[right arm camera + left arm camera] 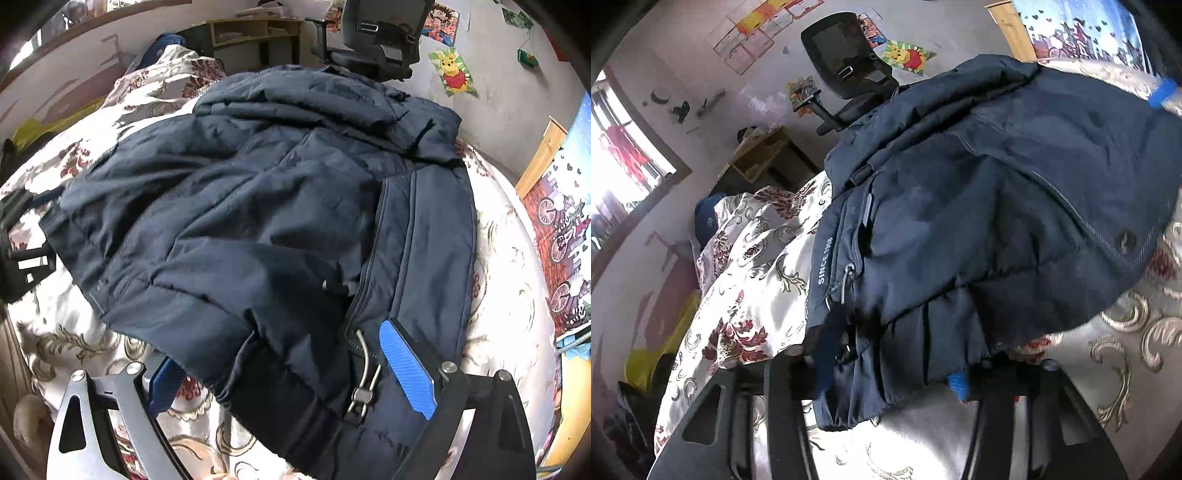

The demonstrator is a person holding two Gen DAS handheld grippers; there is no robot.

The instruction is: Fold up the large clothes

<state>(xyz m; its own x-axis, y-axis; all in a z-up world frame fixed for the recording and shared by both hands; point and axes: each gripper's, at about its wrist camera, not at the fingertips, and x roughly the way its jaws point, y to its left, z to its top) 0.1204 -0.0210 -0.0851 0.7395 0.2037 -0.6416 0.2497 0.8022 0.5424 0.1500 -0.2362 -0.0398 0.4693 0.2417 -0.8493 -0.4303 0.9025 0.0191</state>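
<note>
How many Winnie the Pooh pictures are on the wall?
1. The Winnie the Pooh picture hangs on the wall right of the office chair, behind the jacket. More could be hidden.

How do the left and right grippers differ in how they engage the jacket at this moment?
The right gripper stands wide open, its blue fingers straddling the jacket hem. The left gripper sits at the opposite hem edge, largely buried under fabric, so its opening is unclear. Both are low over the floral bedspread.
</note>
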